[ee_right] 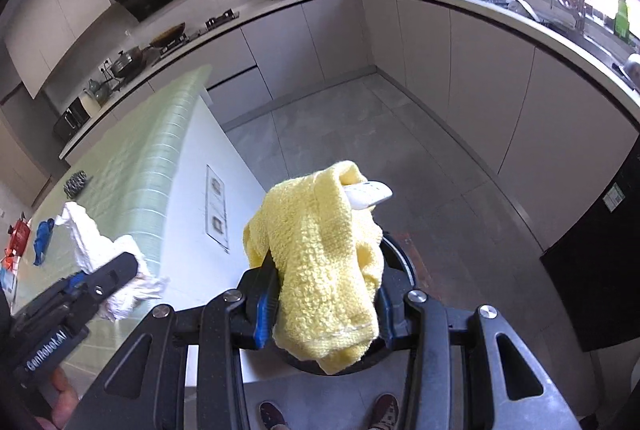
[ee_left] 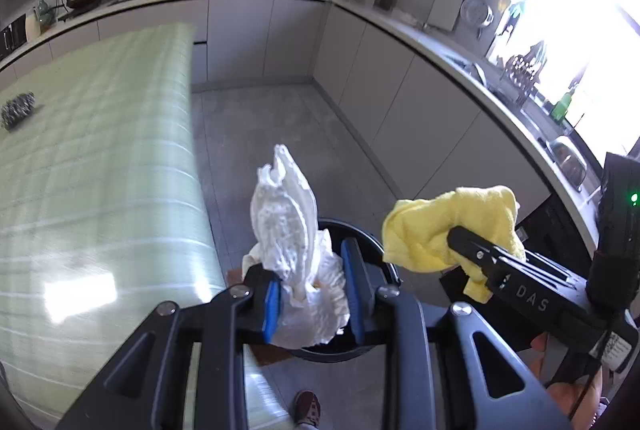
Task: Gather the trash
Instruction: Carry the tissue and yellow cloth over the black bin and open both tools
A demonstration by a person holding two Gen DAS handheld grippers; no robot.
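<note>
My left gripper (ee_left: pixel 314 274) is shut on a crumpled white paper towel (ee_left: pixel 284 222) that sticks up between its blue pads. Under it on the floor stands a round black trash bin (ee_left: pixel 374 244). To its right, my right gripper (ee_left: pixel 458 236) grips a yellow cloth (ee_left: pixel 432 222). The right wrist view shows that gripper (ee_right: pixel 324 290) shut on the yellow cloth (ee_right: pixel 316 254), with a small white object (ee_right: pixel 370 194) poking out of its top. Beneath the cloth lies the bin's rim (ee_right: pixel 404 264). At the left, the left gripper (ee_right: pixel 126 264) holds the white paper (ee_right: pixel 90 242).
A table with a green checked cloth (ee_left: pixel 100 158) runs along the left, and a steel scourer (ee_left: pixel 18 108) lies on it. A blue item (ee_right: pixel 42 238) and red packets (ee_right: pixel 18 234) sit at its near end. Grey cabinets and a cluttered counter (ee_right: pixel 460 2) ring the tiled floor (ee_left: pixel 280 134). A person's shoes (ee_right: pixel 384 412) stand below.
</note>
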